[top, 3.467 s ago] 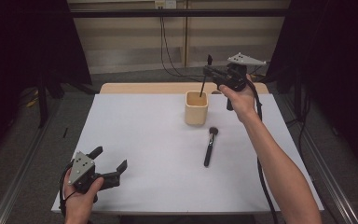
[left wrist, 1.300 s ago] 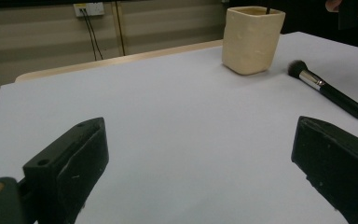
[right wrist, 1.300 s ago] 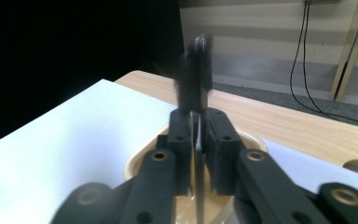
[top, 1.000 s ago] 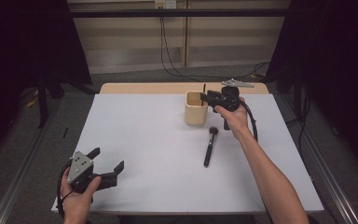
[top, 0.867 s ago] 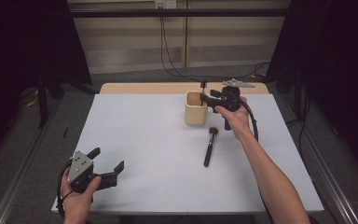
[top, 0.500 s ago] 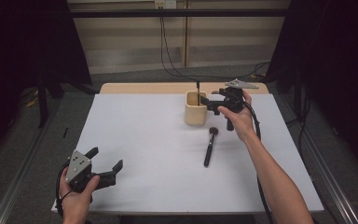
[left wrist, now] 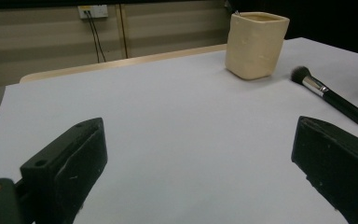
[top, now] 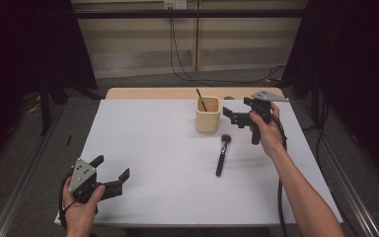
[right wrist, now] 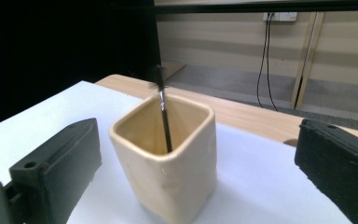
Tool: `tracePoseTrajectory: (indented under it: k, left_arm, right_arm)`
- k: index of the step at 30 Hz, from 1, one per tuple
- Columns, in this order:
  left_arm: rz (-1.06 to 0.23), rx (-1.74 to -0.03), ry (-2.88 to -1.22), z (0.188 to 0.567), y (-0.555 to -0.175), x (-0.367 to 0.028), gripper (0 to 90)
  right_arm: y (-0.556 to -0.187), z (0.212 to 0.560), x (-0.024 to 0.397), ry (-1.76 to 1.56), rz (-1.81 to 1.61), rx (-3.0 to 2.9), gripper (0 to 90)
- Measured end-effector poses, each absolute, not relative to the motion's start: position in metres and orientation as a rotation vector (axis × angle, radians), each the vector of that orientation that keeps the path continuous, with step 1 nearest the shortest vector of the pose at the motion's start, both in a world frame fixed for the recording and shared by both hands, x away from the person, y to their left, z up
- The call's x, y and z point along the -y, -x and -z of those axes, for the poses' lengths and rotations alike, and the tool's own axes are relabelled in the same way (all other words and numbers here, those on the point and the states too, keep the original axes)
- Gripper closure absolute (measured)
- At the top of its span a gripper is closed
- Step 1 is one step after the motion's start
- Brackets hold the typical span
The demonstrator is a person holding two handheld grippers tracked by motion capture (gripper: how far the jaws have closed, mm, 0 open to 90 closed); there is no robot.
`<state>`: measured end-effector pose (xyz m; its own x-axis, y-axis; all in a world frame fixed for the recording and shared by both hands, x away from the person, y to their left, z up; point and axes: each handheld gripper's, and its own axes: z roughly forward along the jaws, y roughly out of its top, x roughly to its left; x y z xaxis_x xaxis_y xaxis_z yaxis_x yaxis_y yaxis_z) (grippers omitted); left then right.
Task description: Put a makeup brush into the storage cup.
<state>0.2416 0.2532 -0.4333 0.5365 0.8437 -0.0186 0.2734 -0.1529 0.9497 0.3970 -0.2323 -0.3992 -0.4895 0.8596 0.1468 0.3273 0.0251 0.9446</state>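
A cream square cup stands at the back of the white table, and a thin dark brush leans inside it. My right gripper hovers just right of the cup, jaws pointing at it; they have just been opening and stand open with nothing between them. In the right gripper view the cup and thin brush sit close ahead, beyond the jaws. A black makeup brush lies on the table in front of the cup. My left gripper rests open at the front left, holding nothing.
The left gripper view looks across bare white tabletop to the cup and the makeup brush at the far right. A wooden strip borders the table's far edge. Dark curtains stand on both sides.
My right gripper let go of the thin brush, which now stands in the cup, opened its jaws and drew back to the right. The left gripper stayed put.
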Motion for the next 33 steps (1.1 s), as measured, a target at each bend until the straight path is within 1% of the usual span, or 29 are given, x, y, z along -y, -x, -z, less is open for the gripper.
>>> tracePoseTrajectory:
  k: [6,17,33]
  left_arm:
    - [-0.665,-0.945,-1.694,0.433,-0.241,-0.253,3.9]
    - [-0.680,-0.967,-1.661,0.432,-0.241,-0.256,2.8]
    - [-0.675,-0.974,-1.650,0.432,-0.240,-0.260,2.8]
  right_arm:
    - [-0.380,0.398,0.240,-1.206,-1.452,-1.841,0.0]
    - [-0.349,0.404,0.266,-1.236,-1.461,-1.788,0.0]
    - [-0.300,0.408,0.276,-1.186,-1.466,-1.770,0.0]
